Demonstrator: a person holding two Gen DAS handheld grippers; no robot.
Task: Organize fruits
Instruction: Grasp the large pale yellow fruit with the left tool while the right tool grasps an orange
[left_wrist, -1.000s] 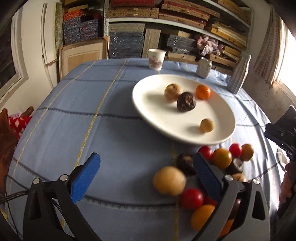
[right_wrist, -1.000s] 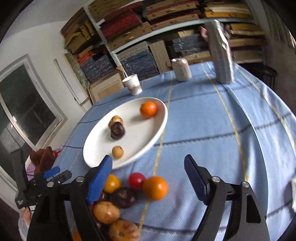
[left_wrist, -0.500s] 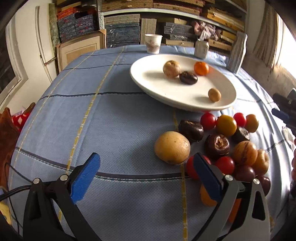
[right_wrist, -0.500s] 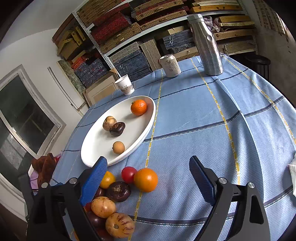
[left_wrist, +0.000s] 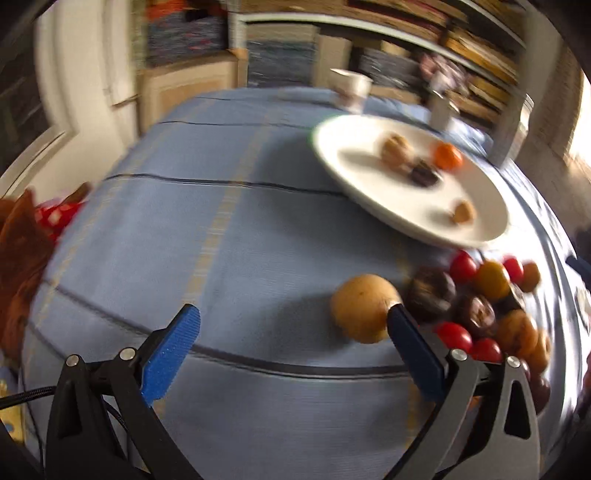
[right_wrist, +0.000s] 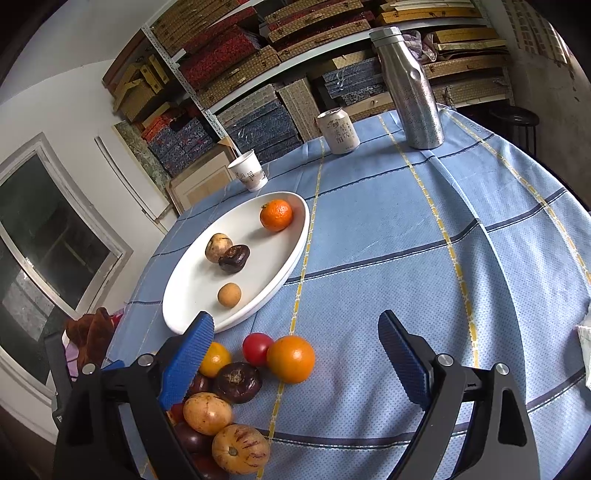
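Observation:
A white oval plate (right_wrist: 288, 254) on the blue cloth holds an orange (right_wrist: 276, 215), a tan fruit (right_wrist: 218, 246), a dark fruit (right_wrist: 233, 258) and a small tan ball (right_wrist: 229, 294). The plate shows blurred in the left wrist view (left_wrist: 354, 177). A heap of loose fruit lies in front of it, with a large orange (right_wrist: 291, 359), a red tomato (right_wrist: 256, 348) and a dark fruit (right_wrist: 238, 382). My right gripper (right_wrist: 295, 358) is open above the heap. My left gripper (left_wrist: 291, 336) is open and empty; a big tan fruit (left_wrist: 364, 313) sits by its right finger.
A paper cup (right_wrist: 248, 175), a drink can (right_wrist: 338, 131) and a steel bottle (right_wrist: 410, 88) stand at the far side of the round table. Shelves of boxes rise behind. A brown and red cloth (left_wrist: 26, 236) lies at the table's left edge.
The left wrist view has swung left and blurred; the tan fruit now sits by the right finger. My right gripper has moved slightly closer to the heap. Both stay open.

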